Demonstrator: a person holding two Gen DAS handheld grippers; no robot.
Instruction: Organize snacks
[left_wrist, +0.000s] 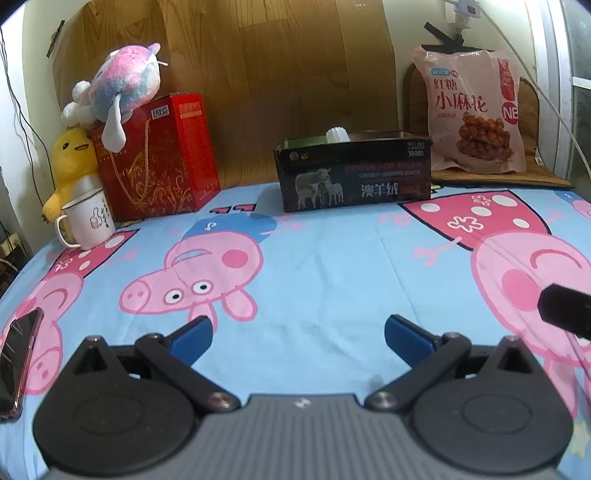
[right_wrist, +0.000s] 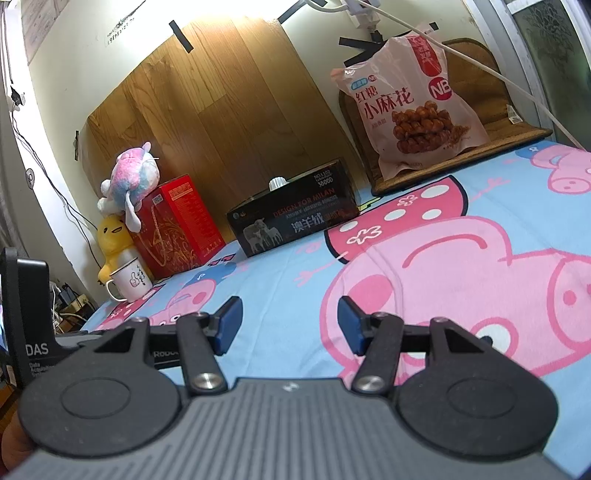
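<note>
Left wrist | snack bag (left_wrist: 472, 110) pink, upright, twisted-pastry picture | left gripper (left_wrist: 298, 332), right gripper (right_wrist: 290, 321) apart, empty

Pink snack bag (left_wrist: 471, 110) upright against wall, black open box (left_wrist: 354, 171) left of it, white cap inside

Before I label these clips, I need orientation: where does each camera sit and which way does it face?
Left wrist: on the left gripper, low over the cartoon-pig sheet, facing the black box; own open blue fingers show.
Right wrist: on the right gripper, tilted, same direction; own open fingers show.
Shared: black box, snack bag, red gift bag, mug.
</note>
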